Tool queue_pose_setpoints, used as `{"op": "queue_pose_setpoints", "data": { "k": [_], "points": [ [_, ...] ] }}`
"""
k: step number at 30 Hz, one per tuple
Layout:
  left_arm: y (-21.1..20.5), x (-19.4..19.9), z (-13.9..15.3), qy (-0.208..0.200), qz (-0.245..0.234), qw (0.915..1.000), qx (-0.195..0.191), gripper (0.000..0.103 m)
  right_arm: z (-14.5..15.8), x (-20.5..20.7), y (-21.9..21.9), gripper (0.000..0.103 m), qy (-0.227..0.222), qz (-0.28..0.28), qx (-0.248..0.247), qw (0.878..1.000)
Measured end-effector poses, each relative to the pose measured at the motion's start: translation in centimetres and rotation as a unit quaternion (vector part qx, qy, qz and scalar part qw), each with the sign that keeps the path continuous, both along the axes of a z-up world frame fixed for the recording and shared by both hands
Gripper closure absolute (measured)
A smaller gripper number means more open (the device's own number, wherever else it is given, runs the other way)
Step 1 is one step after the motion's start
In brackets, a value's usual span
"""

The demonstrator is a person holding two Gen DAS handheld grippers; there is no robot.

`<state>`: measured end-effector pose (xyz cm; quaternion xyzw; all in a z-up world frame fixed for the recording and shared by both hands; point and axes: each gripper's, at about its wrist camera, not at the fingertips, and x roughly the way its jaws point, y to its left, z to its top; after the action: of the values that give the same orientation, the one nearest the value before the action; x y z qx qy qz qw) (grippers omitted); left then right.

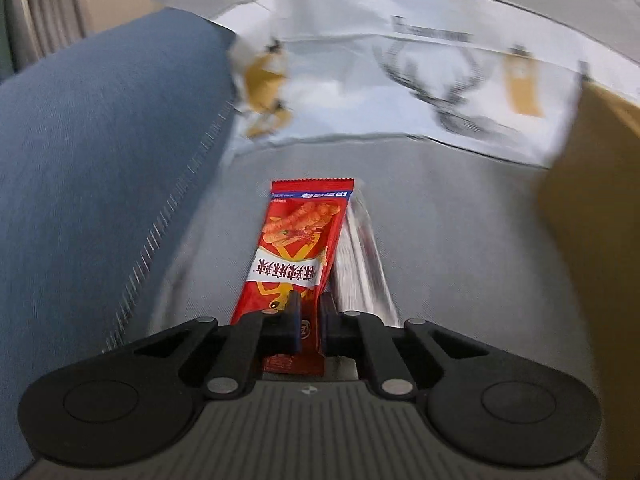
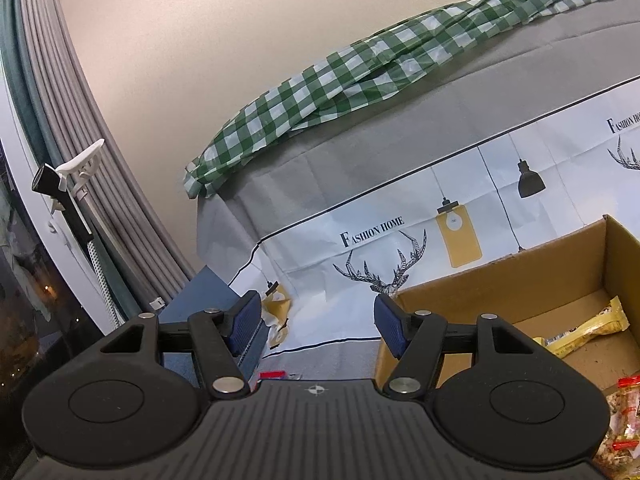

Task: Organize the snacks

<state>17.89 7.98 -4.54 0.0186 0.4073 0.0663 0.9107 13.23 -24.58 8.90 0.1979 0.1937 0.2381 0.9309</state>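
In the left wrist view my left gripper [image 1: 310, 308] is shut on the lower end of a red snack packet [image 1: 296, 240], which sticks out ahead over the grey cloth. A silvery wrapper [image 1: 360, 264] shows close on its right; I cannot tell if it is a separate packet. My right gripper [image 2: 318, 320] stands open with nothing between its blue pads, just left of an open cardboard box [image 2: 500, 280]. In that box lie a yellow snack bar [image 2: 588, 326] and a clear bag of snacks [image 2: 624, 420]. A sliver of the red packet [image 2: 272, 375] peeks out below the right gripper.
A blue fabric block [image 1: 100, 152] fills the left side, and the cardboard box wall [image 1: 592, 184] rises on the right. A white printed cloth [image 2: 360, 248] covers the surface ahead, with a green checked cloth [image 2: 360, 72] behind. Grey curtains [image 2: 80, 140] hang at the left.
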Motion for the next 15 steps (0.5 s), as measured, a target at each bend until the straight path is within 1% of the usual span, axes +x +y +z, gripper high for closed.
{"op": "queue_pose_setpoints", "data": {
  "k": [2, 5, 8, 11, 13, 14, 15],
  "points": [
    [-0.9, -2.1, 0.0, 0.012, -0.017, 0.9992, -0.034, 0.095, 0.1, -0.1, 0.2, 0.038, -0.001, 0.001, -0.002, 1.0],
    [-2.6, -5.3, 0.2, 0.031, -0.047, 0.9957, -0.073, 0.095, 0.2, -0.2, 0.5, 0.038, -0.004, 0.003, -0.006, 1.0],
    [-3.9, -8.5, 0.2, 0.037, -0.066, 0.9941, -0.078, 0.095, 0.4, -0.5, 0.6, 0.038, -0.005, 0.004, -0.007, 1.0],
    [-3.5, -10.5, 0.5, 0.03, -0.038, 0.9963, -0.072, 0.093, 0.3, -0.7, 1.0, 0.038, -0.008, 0.004, -0.015, 1.0],
    [-2.9, -11.5, 1.5, 0.01, -0.019, 0.9965, -0.08, 0.092, 0.3, -0.9, 1.2, 0.038, -0.009, 0.005, -0.021, 1.0],
    [-2.5, -11.6, 1.9, -0.001, -0.018, 0.9962, -0.086, 0.084, 0.2, -0.9, 1.3, 0.038, -0.009, 0.006, -0.024, 1.0],
    [-2.0, -11.7, 2.4, -0.014, -0.02, 0.9956, -0.091, 0.068, 0.2, -1.0, 1.4, 0.038, -0.01, 0.007, -0.027, 1.0]
  ]
}}
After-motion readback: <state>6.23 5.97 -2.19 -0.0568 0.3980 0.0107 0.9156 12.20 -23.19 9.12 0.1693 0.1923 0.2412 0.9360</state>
